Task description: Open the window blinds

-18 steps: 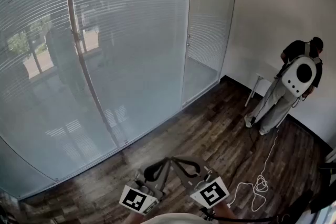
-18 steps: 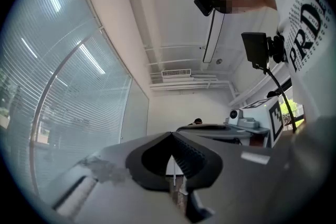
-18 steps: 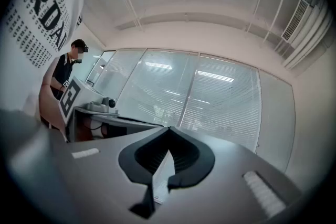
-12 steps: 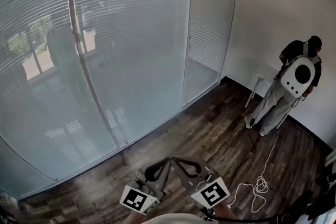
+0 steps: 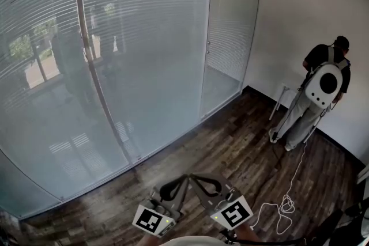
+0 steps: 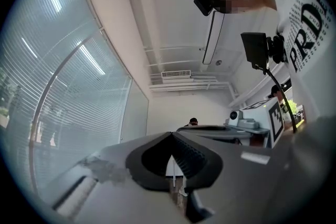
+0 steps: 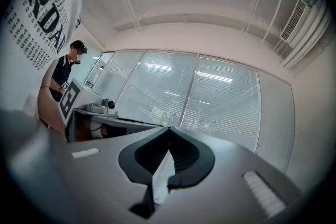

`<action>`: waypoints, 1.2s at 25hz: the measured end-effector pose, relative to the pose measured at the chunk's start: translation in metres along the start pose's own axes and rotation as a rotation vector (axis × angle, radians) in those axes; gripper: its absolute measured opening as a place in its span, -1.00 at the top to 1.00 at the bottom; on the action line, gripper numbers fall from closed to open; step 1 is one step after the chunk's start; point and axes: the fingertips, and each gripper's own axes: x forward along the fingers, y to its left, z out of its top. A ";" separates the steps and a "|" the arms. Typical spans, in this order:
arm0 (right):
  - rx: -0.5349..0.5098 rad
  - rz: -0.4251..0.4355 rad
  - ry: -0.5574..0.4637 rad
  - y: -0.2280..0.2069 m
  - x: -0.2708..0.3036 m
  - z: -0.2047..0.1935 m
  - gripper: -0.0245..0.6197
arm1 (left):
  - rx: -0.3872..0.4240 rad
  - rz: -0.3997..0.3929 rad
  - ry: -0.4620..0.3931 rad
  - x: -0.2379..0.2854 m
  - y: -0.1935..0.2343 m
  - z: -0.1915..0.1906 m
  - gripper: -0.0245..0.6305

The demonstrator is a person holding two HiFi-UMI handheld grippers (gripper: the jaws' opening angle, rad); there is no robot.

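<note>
Pale horizontal window blinds (image 5: 144, 26) cover the tall glass wall across the left and middle of the head view, slats lying close together. They also show in the left gripper view (image 6: 58, 97) and the right gripper view (image 7: 210, 97). Both grippers hang low at the bottom of the head view, well short of the glass. My left gripper (image 5: 183, 179) is shut and empty, its tips meeting (image 6: 171, 134). My right gripper (image 5: 194, 178) is shut too, with nothing between its jaws (image 7: 169, 128). The two point towards each other, tips nearly together.
A person with a white backpack (image 5: 323, 86) stands facing the white wall at the right. A white cable (image 5: 282, 204) lies coiled on the dark wooden floor (image 5: 230, 147). A narrower glass panel (image 5: 228, 37) with blinds meets the corner.
Both grippers stay in the same place, still shut. The person at the right wall has shifted slightly.
</note>
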 end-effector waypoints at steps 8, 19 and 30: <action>-0.023 0.014 0.064 0.009 0.001 -0.008 0.91 | -0.014 0.006 0.001 -0.007 0.001 -0.002 0.96; -0.022 0.011 0.075 0.020 0.017 -0.010 0.91 | -0.031 0.003 -0.005 -0.021 0.016 -0.004 0.96; -0.016 0.007 0.093 0.035 0.043 -0.015 0.91 | -0.028 -0.005 0.012 -0.039 0.040 -0.010 0.96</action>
